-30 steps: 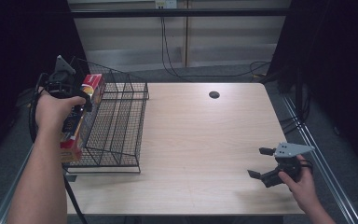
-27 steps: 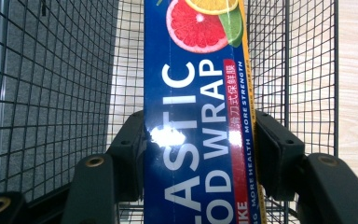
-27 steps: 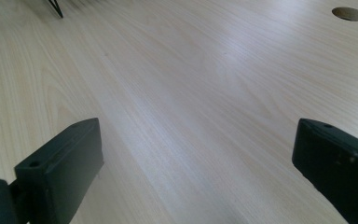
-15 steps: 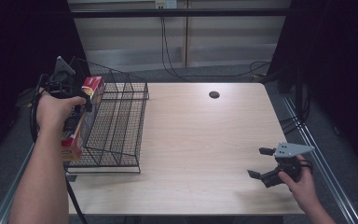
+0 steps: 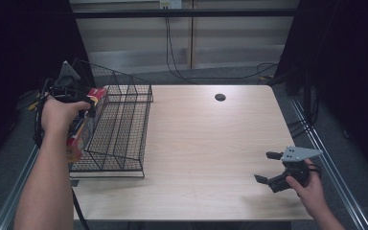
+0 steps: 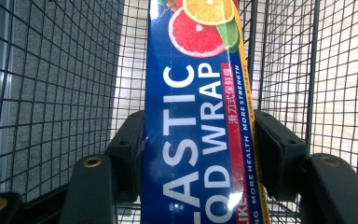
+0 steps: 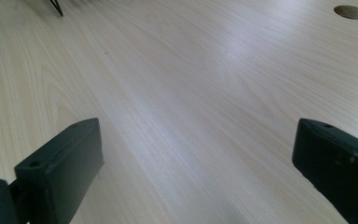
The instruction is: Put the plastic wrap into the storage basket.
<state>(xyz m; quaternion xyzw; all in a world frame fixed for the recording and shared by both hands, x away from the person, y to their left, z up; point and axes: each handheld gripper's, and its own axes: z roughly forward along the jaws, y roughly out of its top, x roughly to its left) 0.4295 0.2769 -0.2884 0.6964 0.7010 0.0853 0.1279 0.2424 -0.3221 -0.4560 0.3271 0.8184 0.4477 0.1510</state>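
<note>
A long blue plastic food wrap box (image 6: pixel 200 116) with citrus pictures is clamped between the pads of my left gripper (image 6: pixel 198 140). Black wire mesh stands on both sides of it. In the high view my left gripper (image 5: pixel 84 110) is at the left side of the black wire basket (image 5: pixel 124 124), and the box (image 5: pixel 76 141) slants down along the basket's left wall. My right gripper (image 5: pixel 263 166) rests low over the table's near right part, open, with bare wood between its jaws (image 7: pixel 196 154).
The wooden table (image 5: pixel 211 139) has a round cable hole (image 5: pixel 220 97) at its far edge, which the right gripper view also shows (image 7: pixel 351 11). Cables lie on the floor behind the table. Metal rails run along both sides.
My left hand and the box have sunk slightly along the basket's left side. The right gripper has stayed put.
</note>
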